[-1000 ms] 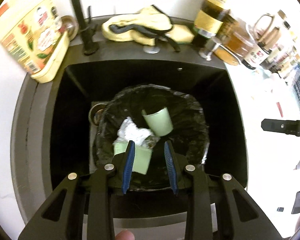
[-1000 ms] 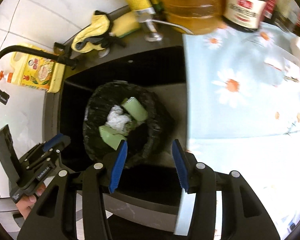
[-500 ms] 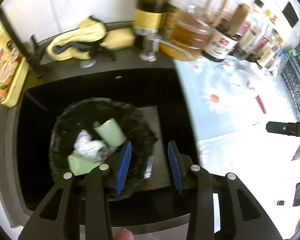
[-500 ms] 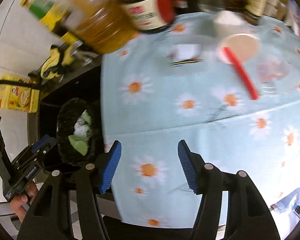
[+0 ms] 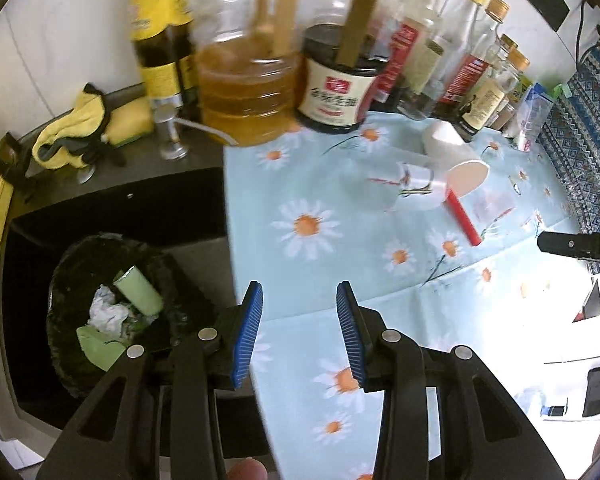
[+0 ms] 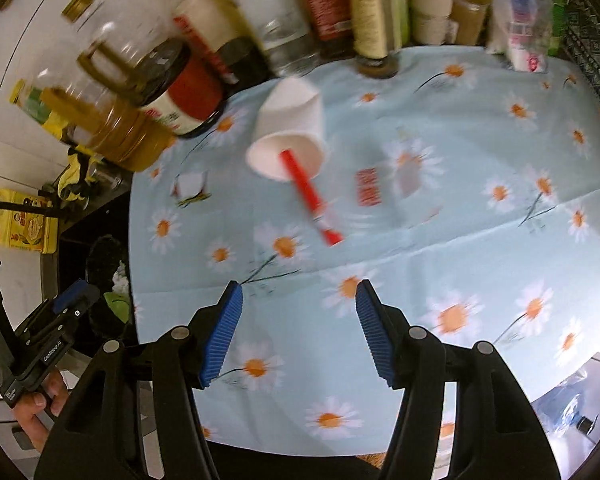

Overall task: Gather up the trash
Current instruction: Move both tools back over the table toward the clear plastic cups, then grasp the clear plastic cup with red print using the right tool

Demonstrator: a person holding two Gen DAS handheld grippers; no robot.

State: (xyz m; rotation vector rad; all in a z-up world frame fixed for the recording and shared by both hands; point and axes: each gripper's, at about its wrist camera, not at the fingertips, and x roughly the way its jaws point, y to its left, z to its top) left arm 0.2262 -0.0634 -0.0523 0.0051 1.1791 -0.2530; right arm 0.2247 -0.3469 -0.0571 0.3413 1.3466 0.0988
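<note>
Right wrist: bottles (image 6: 228, 32) behind tipped cup (image 6: 288, 136)

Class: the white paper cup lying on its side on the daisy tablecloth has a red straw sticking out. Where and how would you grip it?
Grip the white paper cup across its side wall from above, near the rim. It lies tipped, mouth toward the right gripper, red straw projecting.

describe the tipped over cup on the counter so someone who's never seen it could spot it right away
Start at the daisy-print tablecloth and look toward the row of bottles at its back. Just in front of them a white paper cup lies on its side. It alone has a red straw sticking out of its mouth.
</note>
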